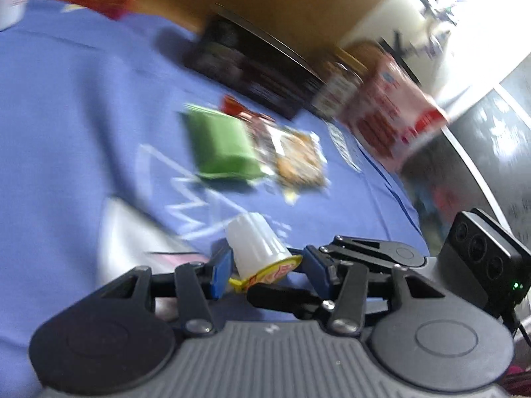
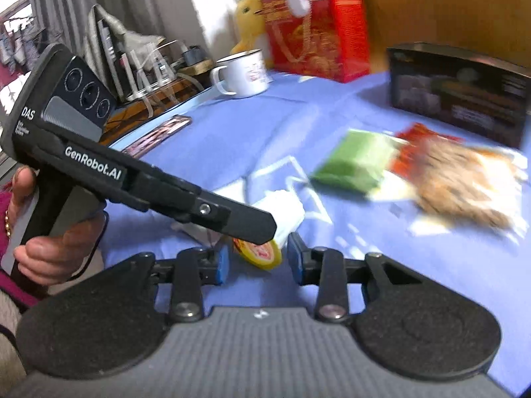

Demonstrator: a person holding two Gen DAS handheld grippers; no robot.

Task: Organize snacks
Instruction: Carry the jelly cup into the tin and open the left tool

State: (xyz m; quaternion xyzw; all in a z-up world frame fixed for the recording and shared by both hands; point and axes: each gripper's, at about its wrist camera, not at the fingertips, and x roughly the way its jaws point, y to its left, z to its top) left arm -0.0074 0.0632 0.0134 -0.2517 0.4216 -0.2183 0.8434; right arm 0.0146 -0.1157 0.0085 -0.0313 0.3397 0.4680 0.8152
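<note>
A small white jelly cup with a yellow foil lid [image 1: 257, 250] lies on its side on the blue cloth [image 1: 83, 126]. It sits between the blue pads of my left gripper [image 1: 265, 265], whose jaws stand open with a gap to the cup. My right gripper [image 2: 257, 260] is open too, with the same cup [image 2: 272, 232] between its pads. The left gripper's body crosses in front of the cup in the right wrist view. Farther off lie a green packet [image 1: 222, 142] [image 2: 355, 162] and a clear bag of brown biscuits [image 1: 295, 159] [image 2: 464, 185].
A black box [image 2: 458, 93] and a red carton [image 2: 318, 33] stand at the back of the cloth. A white enamel mug [image 2: 244, 73] stands at the back left. A red-and-white snack bag [image 1: 391, 116] stands at the right in the left wrist view.
</note>
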